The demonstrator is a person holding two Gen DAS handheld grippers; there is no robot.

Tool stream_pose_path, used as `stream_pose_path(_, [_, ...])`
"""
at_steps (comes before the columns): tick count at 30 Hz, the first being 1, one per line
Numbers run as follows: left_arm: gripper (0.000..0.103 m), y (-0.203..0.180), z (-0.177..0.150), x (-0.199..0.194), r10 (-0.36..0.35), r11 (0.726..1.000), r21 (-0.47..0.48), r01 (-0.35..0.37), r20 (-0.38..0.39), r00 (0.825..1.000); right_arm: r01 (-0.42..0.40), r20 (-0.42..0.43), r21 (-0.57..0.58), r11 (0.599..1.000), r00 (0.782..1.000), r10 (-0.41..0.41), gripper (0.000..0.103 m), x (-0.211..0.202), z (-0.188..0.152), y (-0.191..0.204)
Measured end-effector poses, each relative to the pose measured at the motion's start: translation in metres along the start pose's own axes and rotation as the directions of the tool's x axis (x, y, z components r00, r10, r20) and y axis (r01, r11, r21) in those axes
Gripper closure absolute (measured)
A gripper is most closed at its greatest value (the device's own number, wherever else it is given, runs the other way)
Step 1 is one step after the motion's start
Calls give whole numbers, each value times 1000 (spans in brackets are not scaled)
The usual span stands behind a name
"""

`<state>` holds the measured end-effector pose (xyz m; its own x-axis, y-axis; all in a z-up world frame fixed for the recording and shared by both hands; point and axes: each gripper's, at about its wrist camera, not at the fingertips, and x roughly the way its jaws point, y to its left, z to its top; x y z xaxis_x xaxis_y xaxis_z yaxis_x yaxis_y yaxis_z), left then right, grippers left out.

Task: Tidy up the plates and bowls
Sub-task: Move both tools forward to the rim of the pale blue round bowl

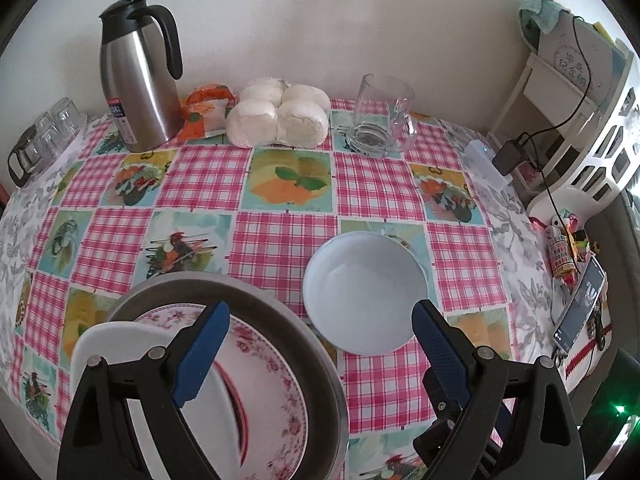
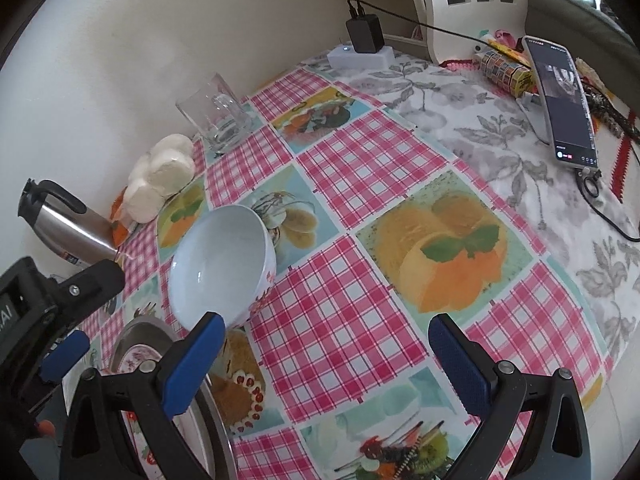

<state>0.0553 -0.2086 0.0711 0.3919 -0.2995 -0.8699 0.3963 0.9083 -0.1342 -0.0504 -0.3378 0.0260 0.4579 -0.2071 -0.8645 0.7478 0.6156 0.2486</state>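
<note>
Both the left gripper (image 1: 320, 344) and right gripper (image 2: 326, 364) hang wide open and empty above the checked tablecloth (image 1: 280, 184). The white bowl (image 1: 366, 292) sits just beside the stacked floral plate (image 1: 272, 384); a careless descent risks clipping its rim and knocking it.

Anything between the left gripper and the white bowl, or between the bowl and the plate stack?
Nothing visible. The left gripper hangs open just short of the white bowl, only bare tablecloth between. The bowl sits right beside the metal tray holding the floral plate, with no object between them.
</note>
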Motion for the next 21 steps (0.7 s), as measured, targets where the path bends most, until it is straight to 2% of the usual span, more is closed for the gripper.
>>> stream_pose_path(11, [10, -1, 8, 29, 11, 1000, -12, -11, -19, 1000, 21, -25, -1, 1000, 999, -21, 0, 25, 8, 6])
stream_pose_path(21, [10, -5, 11, 36, 14, 1000, 2, -14, -7, 1000, 32, -49, -32, 999, 998, -33, 0, 48, 11, 17])
